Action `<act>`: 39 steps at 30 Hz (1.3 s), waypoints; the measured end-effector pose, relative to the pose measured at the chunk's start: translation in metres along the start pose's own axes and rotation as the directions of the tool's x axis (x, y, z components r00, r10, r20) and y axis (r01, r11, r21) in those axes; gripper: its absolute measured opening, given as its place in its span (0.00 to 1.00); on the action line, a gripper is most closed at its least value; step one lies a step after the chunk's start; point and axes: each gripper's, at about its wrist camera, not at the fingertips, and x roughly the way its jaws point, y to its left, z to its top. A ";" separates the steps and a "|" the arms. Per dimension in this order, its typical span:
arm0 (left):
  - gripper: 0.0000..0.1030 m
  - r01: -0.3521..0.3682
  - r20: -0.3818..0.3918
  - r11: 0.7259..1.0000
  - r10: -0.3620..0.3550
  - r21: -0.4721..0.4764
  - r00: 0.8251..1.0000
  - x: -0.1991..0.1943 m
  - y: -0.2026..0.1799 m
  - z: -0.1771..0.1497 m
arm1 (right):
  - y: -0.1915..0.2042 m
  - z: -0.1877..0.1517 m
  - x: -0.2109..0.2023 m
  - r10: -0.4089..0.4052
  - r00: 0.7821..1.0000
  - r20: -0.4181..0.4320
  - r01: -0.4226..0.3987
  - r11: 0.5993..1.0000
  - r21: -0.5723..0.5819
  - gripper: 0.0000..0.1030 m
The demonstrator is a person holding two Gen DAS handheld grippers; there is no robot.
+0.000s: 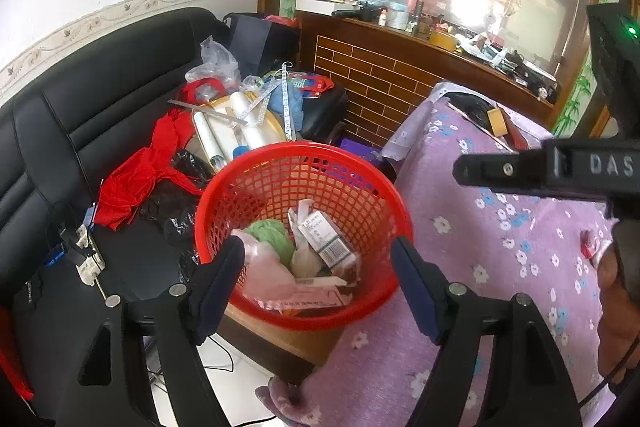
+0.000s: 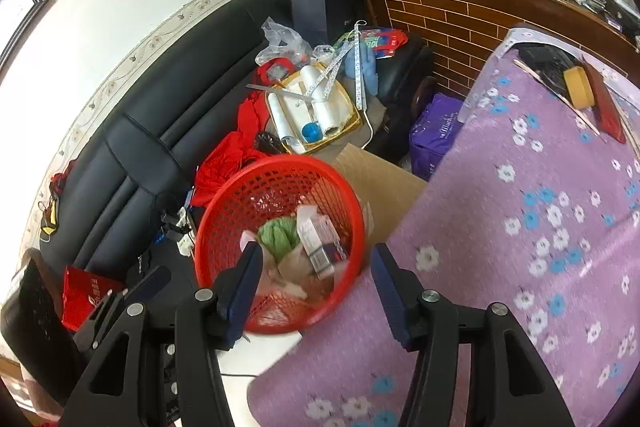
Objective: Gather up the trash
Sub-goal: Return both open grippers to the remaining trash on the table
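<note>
White letters "DAS" on the black gripper body (image 1: pixel 592 167) at three o'clock, barcode too small to read on a carton (image 1: pixel 326 241) in the red basket (image 1: pixel 240 187).

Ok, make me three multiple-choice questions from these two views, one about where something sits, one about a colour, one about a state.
1. Where does the red basket stand?
A. on the purple flowered cloth
B. on a brown box beside the purple flowered cloth
C. on the wooden counter

2. What colour is the crumpled wad inside the basket next to the barcoded carton?
A. green
B. blue
C. yellow

3. How do the jaws of the left gripper stand?
A. shut on a carton
B. shut on the basket rim
C. open, with nothing between the pads

Answers:
1 B, the right wrist view shows the basket on the brown box, at the edge of the purple flowered cloth.
2 A, the wad is pale green in both views.
3 C, the pads stand apart over the basket and grip nothing.
</note>
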 end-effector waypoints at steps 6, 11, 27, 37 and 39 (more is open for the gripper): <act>0.74 -0.024 0.010 0.999 0.024 0.021 1.000 -0.012 -0.018 -0.009 | -0.013 -0.031 -0.023 -0.006 1.000 0.004 0.006 1.000 0.017 0.59; 0.74 -0.037 0.019 0.998 0.036 0.050 0.999 -0.025 -0.042 -0.018 | -0.032 -0.055 -0.046 -0.020 1.000 0.002 0.020 0.999 0.045 0.59; 0.74 0.009 0.041 0.985 -0.016 0.172 0.999 -0.052 -0.135 -0.027 | -0.106 -0.107 -0.123 -0.055 0.997 0.052 0.047 0.988 0.149 0.59; 0.74 0.149 -0.019 0.938 -0.150 0.312 0.988 -0.053 -0.223 -0.038 | -0.193 -0.148 -0.177 -0.146 0.985 0.093 0.108 0.938 0.331 0.59; 0.74 0.180 -0.037 0.920 -0.178 0.349 0.983 -0.054 -0.243 -0.042 | -0.219 -0.159 -0.189 -0.180 0.979 0.095 0.130 0.913 0.387 0.59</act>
